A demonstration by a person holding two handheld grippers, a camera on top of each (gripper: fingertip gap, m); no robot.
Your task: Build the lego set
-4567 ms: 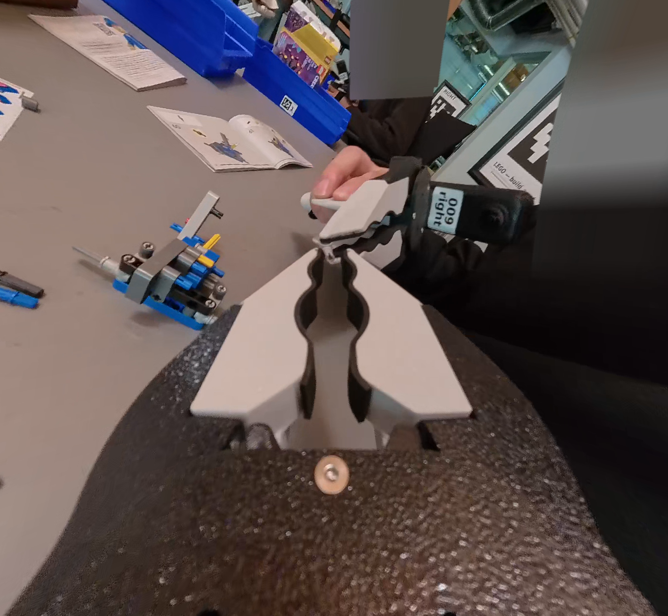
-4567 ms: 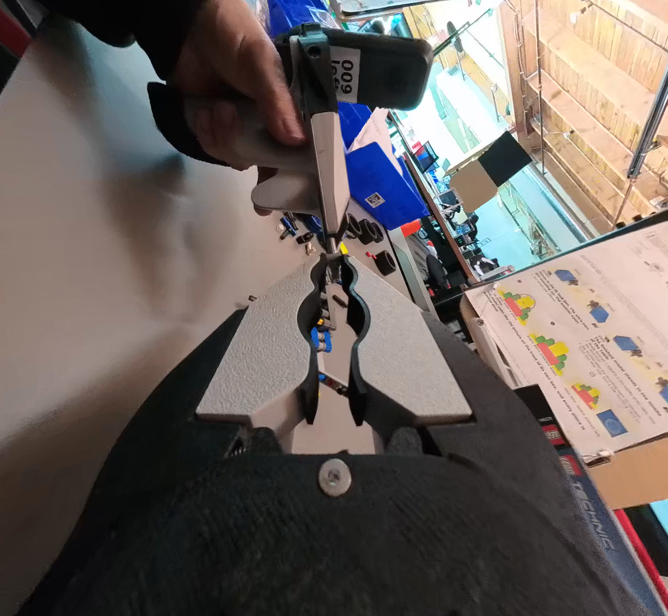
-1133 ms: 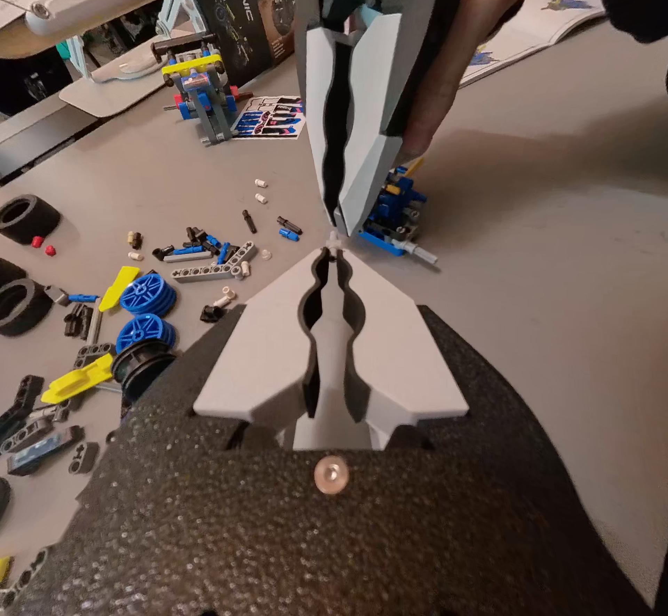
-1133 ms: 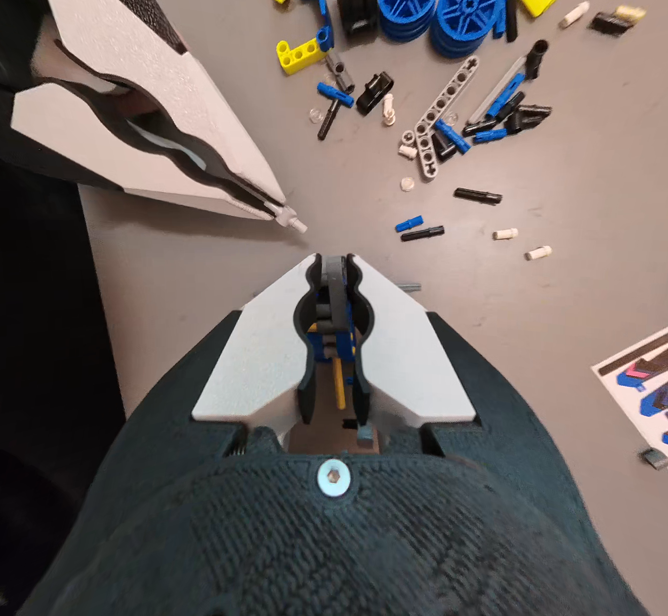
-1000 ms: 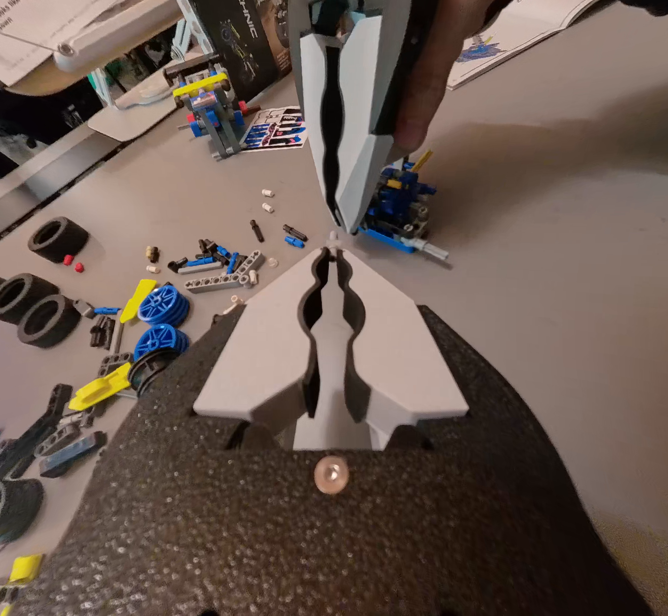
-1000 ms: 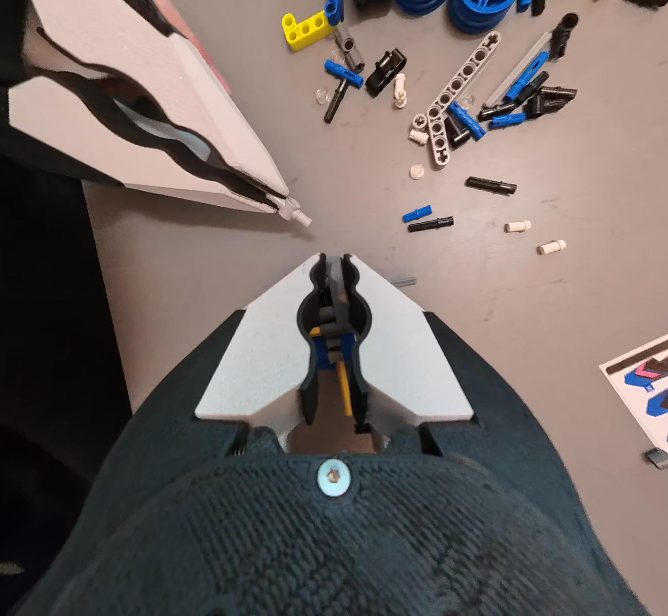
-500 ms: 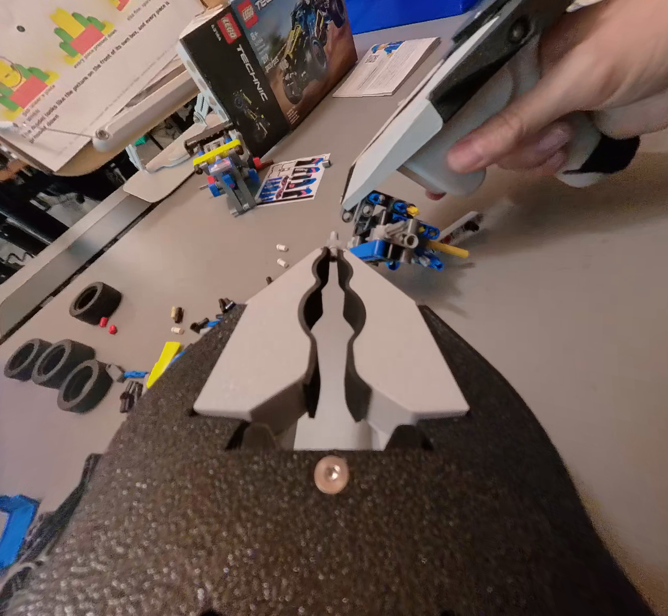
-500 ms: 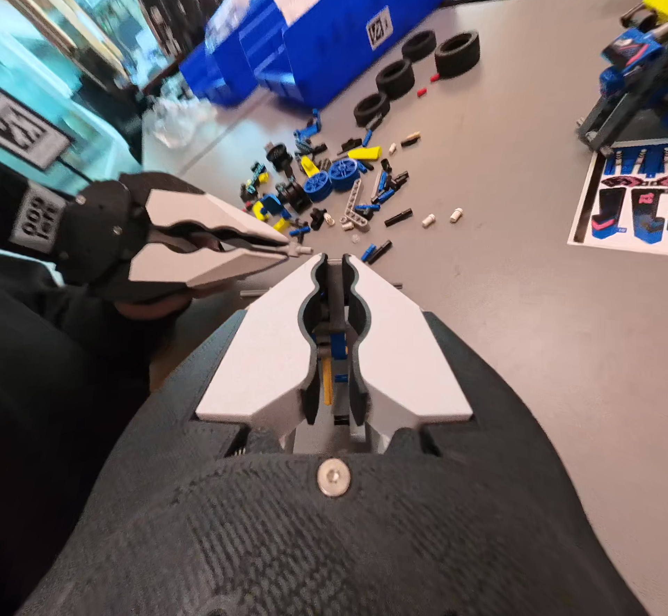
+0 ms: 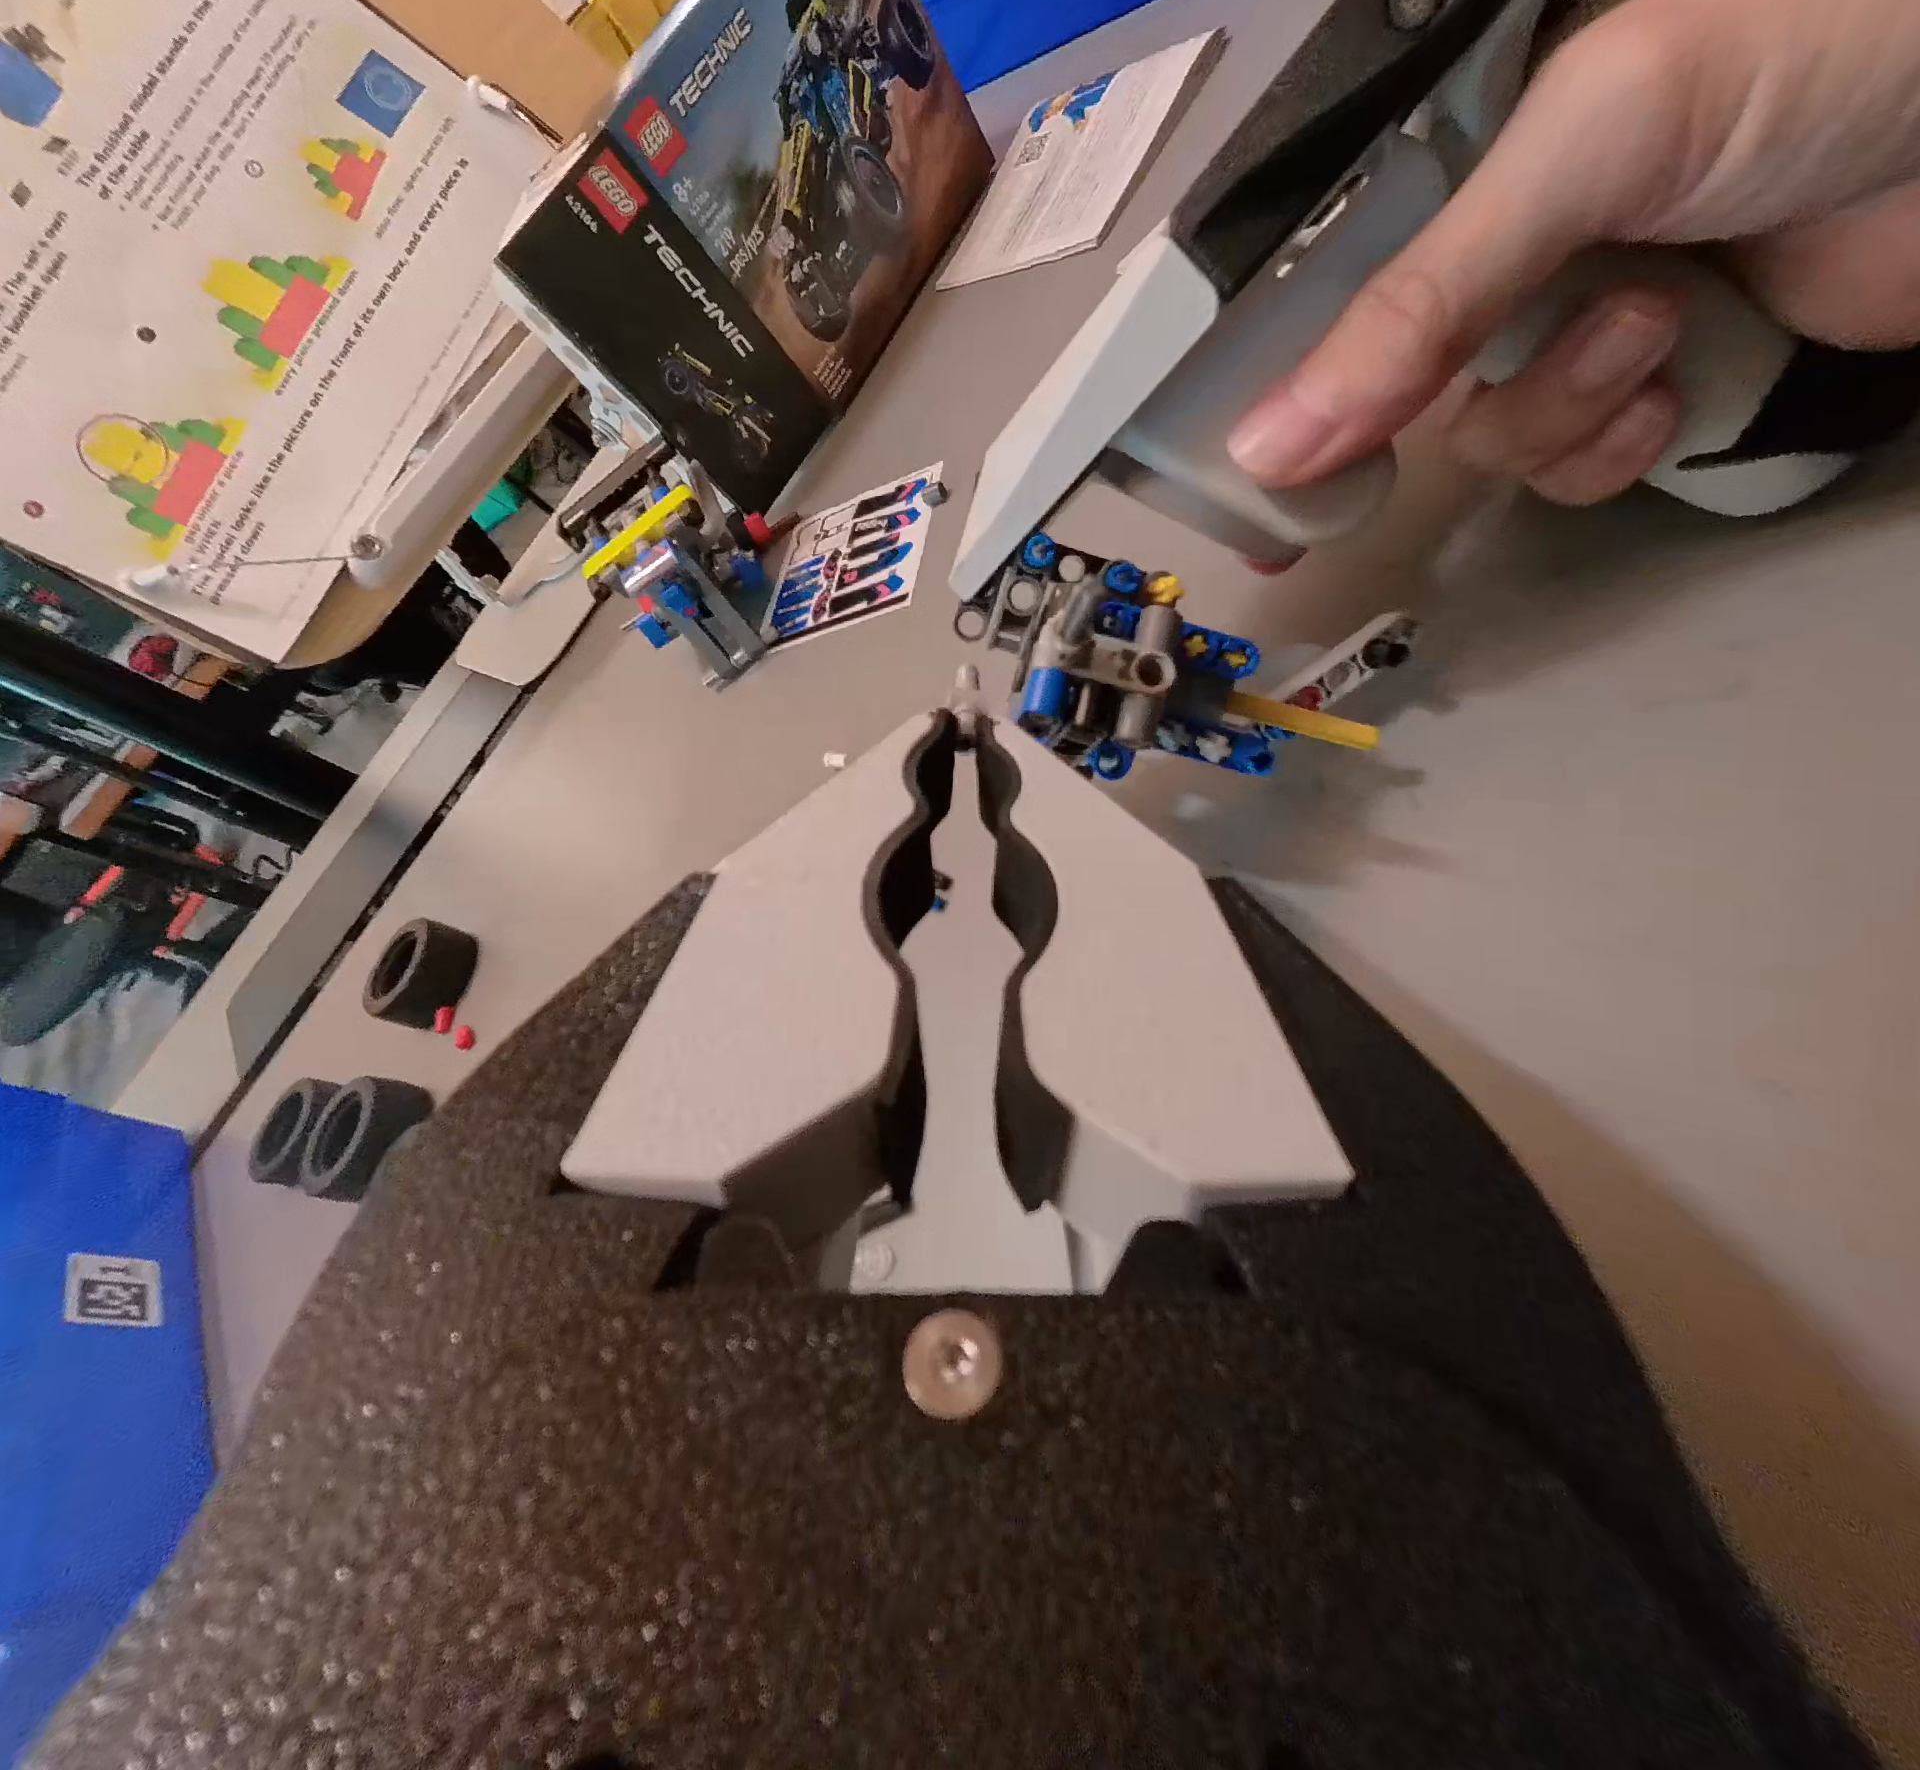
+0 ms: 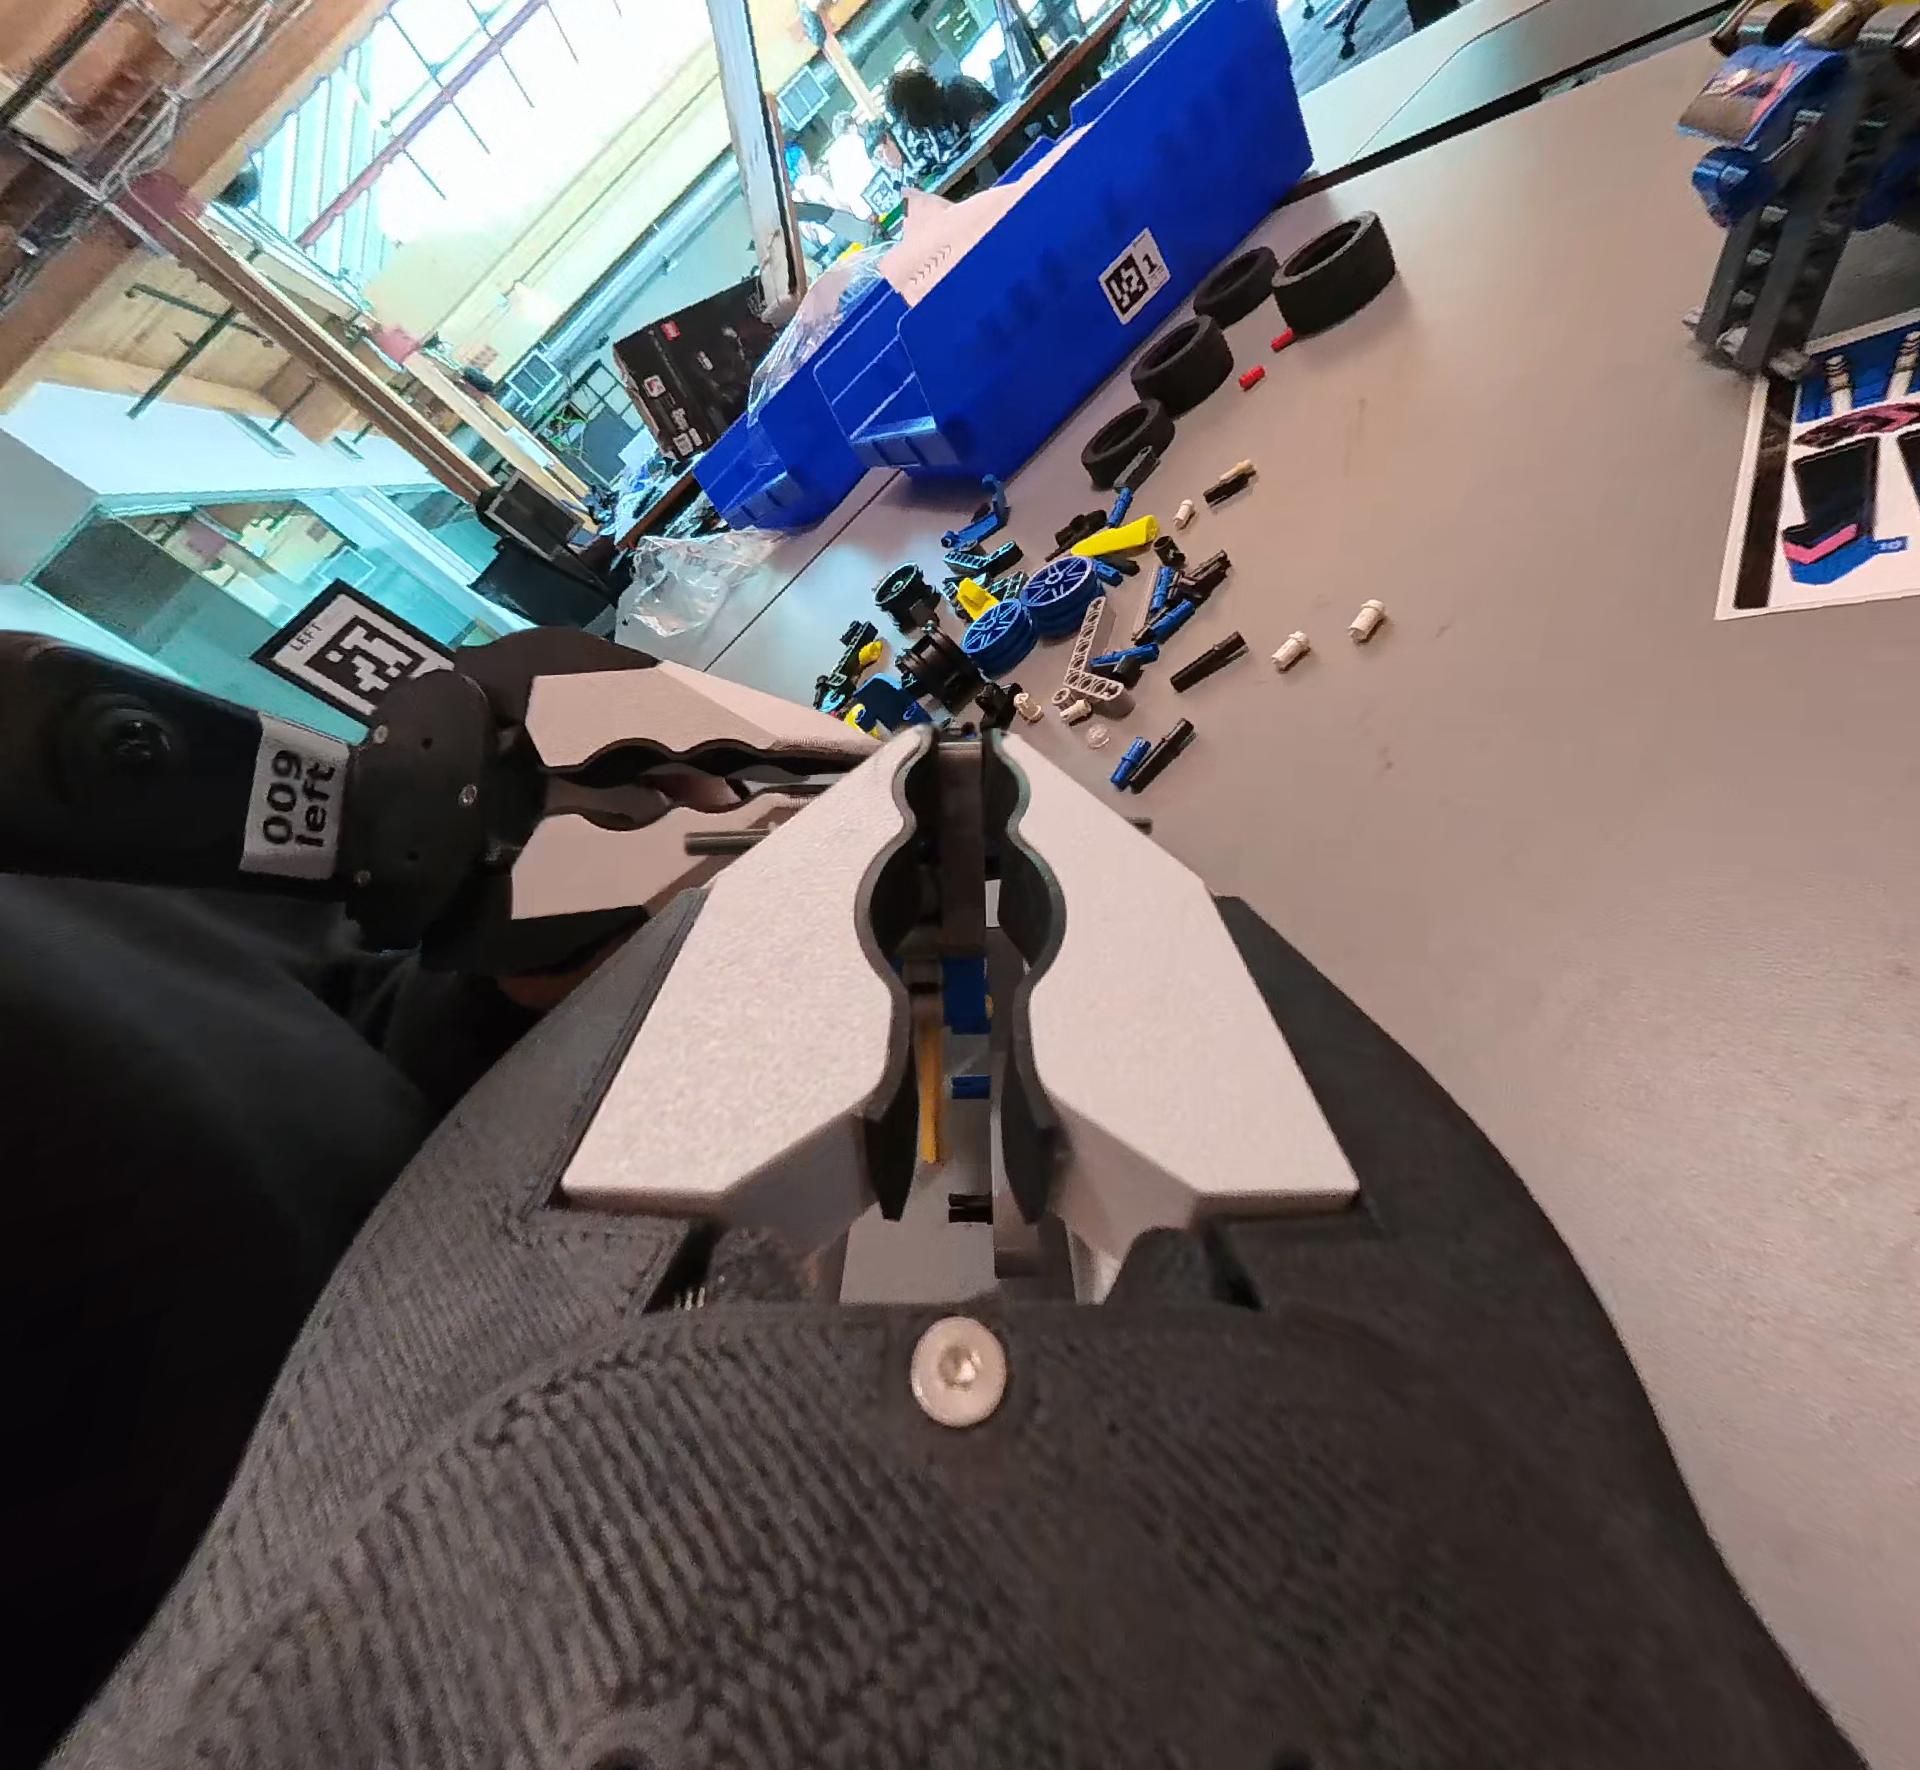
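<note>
My left gripper (image 9: pixel 966 728) is shut on a small light grey pin (image 9: pixel 967 681) that sticks out past its tips. My right gripper (image 9: pixel 971 577), held by a hand (image 9: pixel 1662 214), is shut on the blue and grey lego assembly (image 9: pixel 1122 671), which has a yellow axle sticking out to the right. The pin's tip is just left of the assembly's near end; I cannot tell whether they touch. In the right wrist view the right gripper (image 10: pixel 956 738) grips the assembly (image 10: pixel 951 982) between its fingers, and the left gripper (image 10: pixel 821 764) comes in from the left, its tips hidden.
Loose parts (image 10: pixel 1060 608) and black tyres (image 10: pixel 1330 266) lie by blue bins (image 10: pixel 1039 349). A lego box (image 9: pixel 748 193), a small partial model (image 9: pixel 675 567), a sticker sheet (image 9: pixel 852 557) and a booklet (image 9: pixel 1091 162) sit behind on the grey table (image 9: pixel 1558 993). Less than 4 cm separates the two grippers' tips.
The right gripper lifted and tilted the assembly from upright to level. The left gripper has brought the pin closer to the assembly's end. Both stay shut.
</note>
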